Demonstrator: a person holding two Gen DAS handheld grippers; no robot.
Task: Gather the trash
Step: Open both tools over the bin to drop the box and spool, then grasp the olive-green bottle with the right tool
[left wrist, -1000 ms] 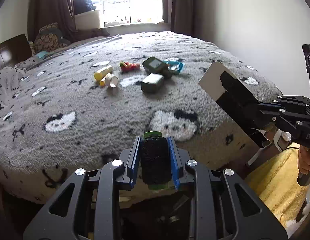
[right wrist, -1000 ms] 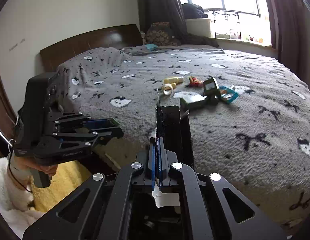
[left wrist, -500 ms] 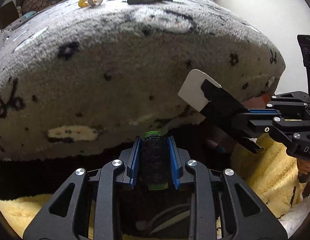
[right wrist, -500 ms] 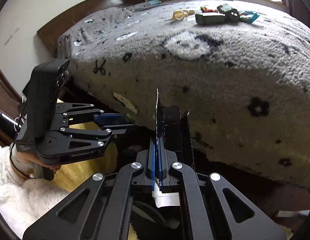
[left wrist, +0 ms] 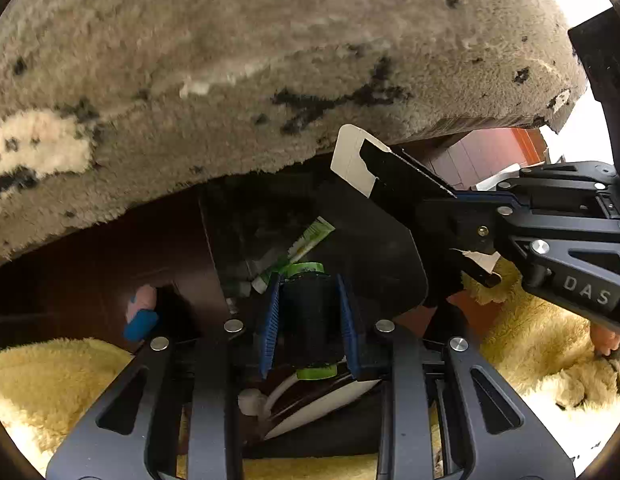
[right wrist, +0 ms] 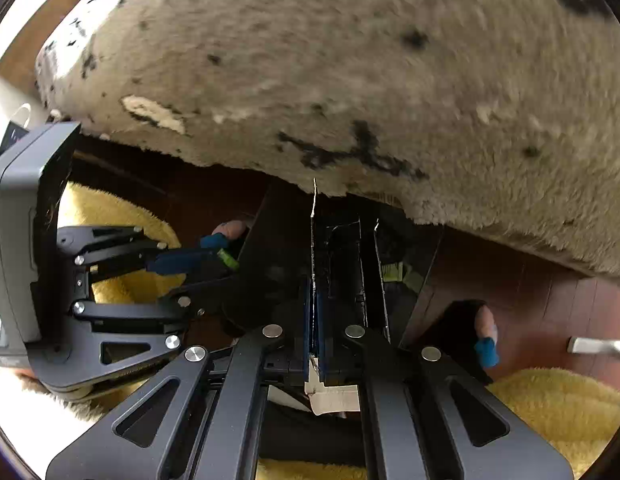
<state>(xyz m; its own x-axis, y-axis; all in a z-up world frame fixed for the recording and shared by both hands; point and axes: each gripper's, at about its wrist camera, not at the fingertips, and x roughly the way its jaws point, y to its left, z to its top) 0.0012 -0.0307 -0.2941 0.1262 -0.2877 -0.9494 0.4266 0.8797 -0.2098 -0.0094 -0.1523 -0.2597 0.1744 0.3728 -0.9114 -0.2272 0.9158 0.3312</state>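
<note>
With the left gripper point(left wrist: 310, 316) pinching a dark spool point(left wrist: 310, 312) and the right gripper point(right wrist: 316, 320) pressed onto a flattened black carton point(right wrist: 342, 264), both hang over the black bin point(left wrist: 374, 240) at twelve o'clock below the bed point(left wrist: 229, 60), so release only once each piece sits inside the rim.

A grey fleece blanket point(left wrist: 269, 60) with black and white marks hangs over the bed edge and fills the upper view. Below it lies dark reddish wood floor point(right wrist: 550, 300), with a fluffy yellow rug point(left wrist: 530, 340) nearer. Bright daylight glares at the corners.
</note>
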